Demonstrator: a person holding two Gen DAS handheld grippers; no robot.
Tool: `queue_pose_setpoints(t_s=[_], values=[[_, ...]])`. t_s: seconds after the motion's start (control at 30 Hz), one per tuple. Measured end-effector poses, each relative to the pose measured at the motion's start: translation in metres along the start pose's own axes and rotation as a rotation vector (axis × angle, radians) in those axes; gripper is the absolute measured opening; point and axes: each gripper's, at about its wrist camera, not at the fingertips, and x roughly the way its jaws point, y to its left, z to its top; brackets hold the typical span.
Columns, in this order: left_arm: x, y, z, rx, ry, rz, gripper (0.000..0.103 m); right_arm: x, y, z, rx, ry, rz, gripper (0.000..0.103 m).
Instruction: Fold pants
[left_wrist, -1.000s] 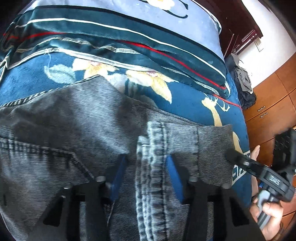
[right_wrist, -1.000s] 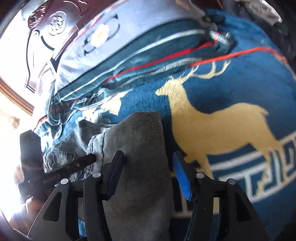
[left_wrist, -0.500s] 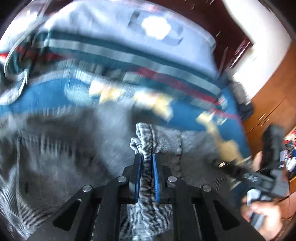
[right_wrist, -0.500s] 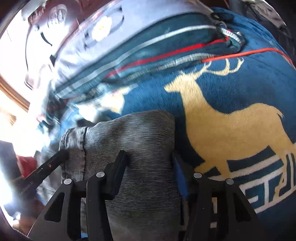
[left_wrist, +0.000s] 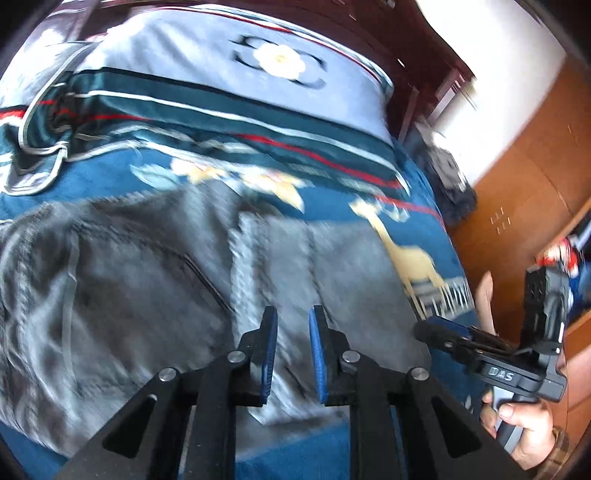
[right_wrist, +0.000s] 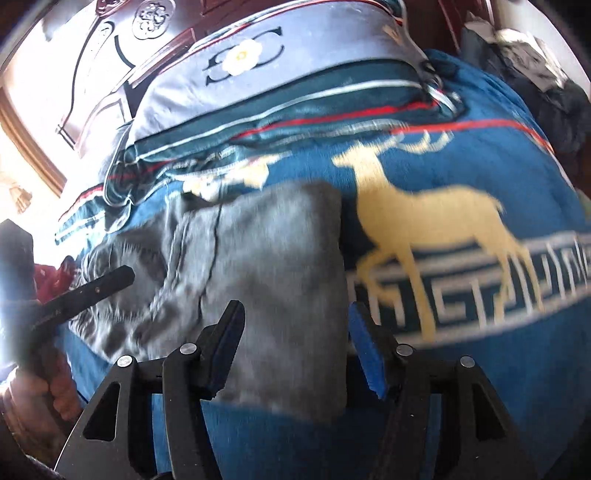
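Note:
Grey denim pants (left_wrist: 155, 280) lie folded on a blue bed blanket (left_wrist: 110, 177), with the folded leg part on the right (right_wrist: 280, 266). My left gripper (left_wrist: 292, 345) is open a little and empty, just above the pants' middle seam near the front edge. My right gripper (right_wrist: 295, 343) is open and empty, over the front right corner of the folded pants. It also shows in the left wrist view (left_wrist: 443, 334) at the pants' right edge. The left gripper's finger (right_wrist: 92, 288) shows in the right wrist view over the pants' left part.
A folded striped quilt (left_wrist: 221, 122) and a grey pillow (left_wrist: 229, 55) lie behind the pants. The blanket bears a gold deer (right_wrist: 432, 229). A dark headboard (right_wrist: 122, 55) stands at the back. A wooden cabinet (left_wrist: 535, 177) and a pile of clothes (left_wrist: 447, 177) are right of the bed.
My left gripper was shut on the pants' seam and has now let go and pulled back. The right gripper has opened wider and drawn back; the pants lie flat.

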Motion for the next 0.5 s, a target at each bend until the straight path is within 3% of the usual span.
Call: queue_pose_setpoints(t_s=[0.17,0.3,0.37,0.4,0.43,0.5], values=[[0.029,-0.008,-0.029,0.052,0.094,0.099,0.020,0.020,0.000,-0.028,0.038,0.081,-0.069,0.053],[0.023,-0.010,-0.034,0.076,0.071,0.124,0.018,0.029,0.009,-0.032,-0.050,0.087,-0.122,0.054],[0.010,-0.011,-0.026,0.054,0.055,0.091,0.025,0.019,0.011,-0.026,-0.035,0.076,-0.126,0.055],[-0.001,-0.009,-0.022,0.032,0.040,0.076,0.046,0.010,0.013,-0.024,-0.031,0.053,-0.122,0.055],[-0.012,-0.005,-0.020,0.013,0.019,0.072,0.080,0.003,0.014,-0.023,-0.032,0.028,-0.124,0.057],[-0.042,0.005,-0.015,-0.022,-0.055,0.097,0.103,-0.008,0.020,-0.021,-0.035,0.001,-0.120,0.060]])
